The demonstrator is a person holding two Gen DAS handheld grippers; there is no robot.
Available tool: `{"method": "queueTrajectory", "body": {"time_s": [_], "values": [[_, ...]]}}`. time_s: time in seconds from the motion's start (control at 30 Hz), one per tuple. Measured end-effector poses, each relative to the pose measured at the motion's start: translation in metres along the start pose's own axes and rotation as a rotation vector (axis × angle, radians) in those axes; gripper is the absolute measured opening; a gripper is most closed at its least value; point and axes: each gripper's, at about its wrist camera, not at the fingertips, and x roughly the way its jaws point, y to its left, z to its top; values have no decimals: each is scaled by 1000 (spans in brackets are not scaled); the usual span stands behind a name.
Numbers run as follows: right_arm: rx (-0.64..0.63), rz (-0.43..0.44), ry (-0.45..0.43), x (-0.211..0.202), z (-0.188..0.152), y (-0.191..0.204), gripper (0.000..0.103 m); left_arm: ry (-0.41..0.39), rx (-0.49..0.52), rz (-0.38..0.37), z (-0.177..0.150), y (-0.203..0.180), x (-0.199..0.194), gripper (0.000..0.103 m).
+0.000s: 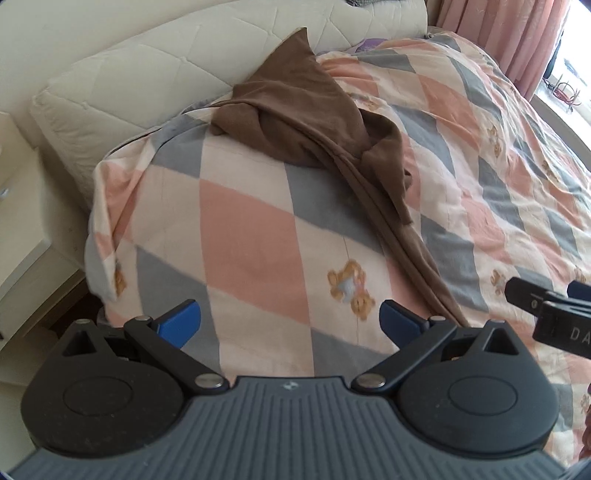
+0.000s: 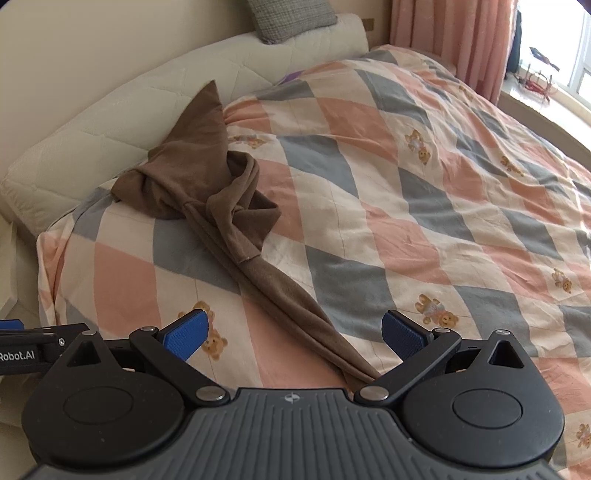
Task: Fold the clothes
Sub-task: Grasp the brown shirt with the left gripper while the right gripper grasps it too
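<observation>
Hovering over the bed, both tools look to be at the very start of the job: the brown garment (image 2: 207, 184) lies unfolded and bunched, so the step in hand is, by my reading, reaching for a first hold before it can be spread flat. The left gripper (image 1: 290, 321) has its blue pads wide apart with nothing between them, only quilt showing in the gap. The right gripper (image 2: 295, 332) is likewise spread wide and holds nothing, though the garment's long narrow tail runs down between its fingers toward 6 o'clock in the right wrist view and passes under the tool body. In the left wrist view the garment's crumpled bulk sits toward 12 o'clock, its tail trailing off to 4 o'clock, and the other tool pokes in at 3 o'clock. The next move probably calls for closing on the near tail or a clear hem, with the other tool taking a second point so the twisted cloth can be pulled open; the knot-like fold in the middle may resist. The surface is a soft checked quilt (image 2: 424, 192) in pink, grey and cream with small bears, likely to give under pressure. A padded cream headboard (image 2: 110, 110) curves round from 9 to 12 o'clock, and pink curtains (image 2: 443, 33) hang by a bright window at 1 o'clock.
</observation>
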Motion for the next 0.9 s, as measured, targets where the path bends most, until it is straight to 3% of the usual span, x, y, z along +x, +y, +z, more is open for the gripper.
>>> {"method": "queueTrajectory", "body": {"time_s": [0.2,0.47,0.53,0.7,0.83,0.9], "values": [[127,52,13,35,23,-14,103,18,-49,-102,43,8,41,98],[133,185,-17,81,58,-4,102,66,-189,-193,101,13,105,91],[110,203,-21,92,65,4,99,85,-241,-216,112,15,123,82],[51,231,-31,117,77,15,88,146,-390,-274,132,21,167,74],[38,283,-34,133,84,15,66,160,-442,-264,139,18,192,74],[38,303,-30,143,87,16,65,166,-469,-266,141,18,204,73]]}}
